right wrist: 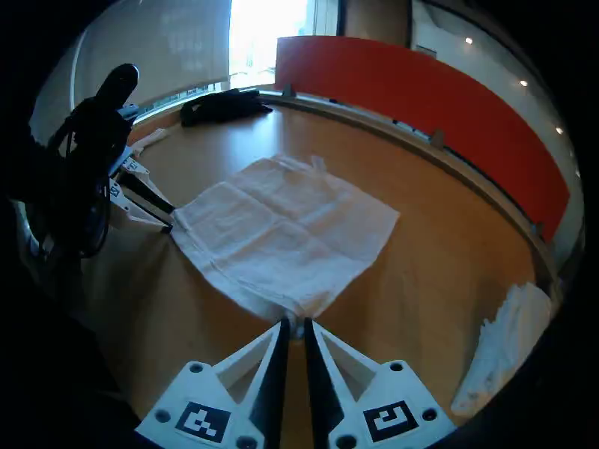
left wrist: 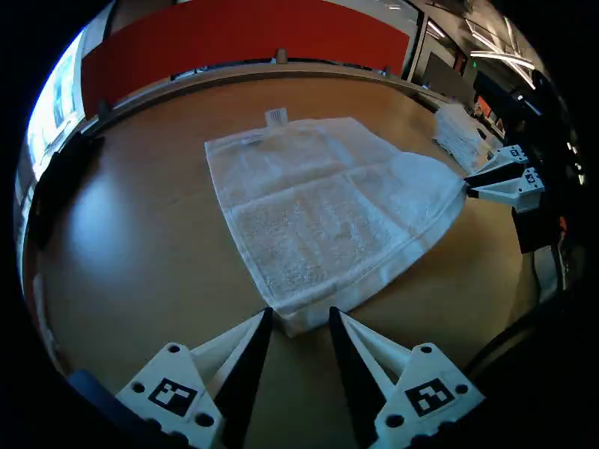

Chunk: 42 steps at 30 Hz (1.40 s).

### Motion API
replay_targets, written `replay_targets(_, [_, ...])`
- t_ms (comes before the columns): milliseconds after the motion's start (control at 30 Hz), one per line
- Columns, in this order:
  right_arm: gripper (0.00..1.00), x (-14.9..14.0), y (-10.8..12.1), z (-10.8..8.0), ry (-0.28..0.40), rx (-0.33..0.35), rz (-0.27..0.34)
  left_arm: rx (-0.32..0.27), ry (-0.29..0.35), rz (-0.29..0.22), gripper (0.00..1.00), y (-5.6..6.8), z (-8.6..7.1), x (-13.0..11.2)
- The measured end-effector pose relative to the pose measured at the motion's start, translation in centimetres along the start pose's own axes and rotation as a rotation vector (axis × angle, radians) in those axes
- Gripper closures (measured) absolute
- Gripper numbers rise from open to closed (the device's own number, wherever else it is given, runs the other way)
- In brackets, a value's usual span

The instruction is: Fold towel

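Wide apart stand the fingers of the left gripper (left wrist: 299, 314), with one corner of the towel (left wrist: 322, 202) lying loose in the gap between their tips, not pinched. All else of the towel spreads flat on the table (left wrist: 127, 247) ahead of that gripper, its little tag (left wrist: 275, 117) at the far edge. Off to its right, the right gripper (right wrist: 296, 325) has its fingers nearly together on the neighbouring corner. From where I stand that looks like a real pinch, with cloth caught between both tips.

So I'd say the step in hand is getting the second corner held before any fold starts. To do it well, the left gripper wants to slide forward a touch so the hem sits deeper between its fingers. Then it should close low against the wood, so it takes the whole corner and not just fluff. Once both have hold, they should lift together and level, and carry the shared edge forward to the far edge, keeping it taut so it lands square. Lifting one side first would likely skew the fold. A pile of white cloth (right wrist: 509, 337) lies well off to the right gripper's right, out of the way.
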State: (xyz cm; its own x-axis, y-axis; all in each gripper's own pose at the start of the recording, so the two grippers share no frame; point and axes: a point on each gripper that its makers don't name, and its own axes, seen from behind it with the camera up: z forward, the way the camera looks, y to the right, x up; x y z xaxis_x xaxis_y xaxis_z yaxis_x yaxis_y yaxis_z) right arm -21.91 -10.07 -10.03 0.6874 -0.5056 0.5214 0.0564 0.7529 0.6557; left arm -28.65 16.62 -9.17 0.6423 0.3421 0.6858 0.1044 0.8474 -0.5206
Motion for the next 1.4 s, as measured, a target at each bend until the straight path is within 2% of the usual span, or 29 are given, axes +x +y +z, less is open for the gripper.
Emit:
replay_targets(33, [0.85,0.0,0.0,0.0,0.0,0.001,0.0,0.011,0.0,-0.001,0.54,-0.2,0.1,0.0])
replay_targets(100, [0.85,0.0,-0.1,0.0,0.0,0.002,0.0,0.029,0.001,-0.004,0.74,-0.6,0.2,-0.1])
replay_targets(233, [0.85,0.1,-0.2,0.0,0.003,0.005,0.0,0.038,0.001,-0.016,0.87,-1.0,0.3,0.0])
replay_targets(367, [0.85,0.1,-0.3,0.0,0.004,0.003,-0.003,0.035,-0.002,-0.018,0.92,-1.0,0.2,0.0])
replay_targets(600, [0.85,0.4,-0.2,-0.2,0.016,0.003,0.002,0.01,-0.014,-0.038,0.93,-0.5,-0.3,0.1])
replay_targets(800, [0.85,0.8,-0.2,-0.4,0.027,0.003,0.006,0.004,0.008,-0.085,0.93,-0.8,-1.4,1.4])
replay_targets(1100, [0.85,2.6,-0.1,-1.5,0.062,0.007,0.009,0.006,0.041,-0.123,0.93,-1.3,-4.0,3.6])
replay_targets(1400, [0.85,4.6,0.2,-3.6,0.081,0.009,-0.007,-0.005,0.077,-0.163,0.93,-1.0,-7.0,6.0])
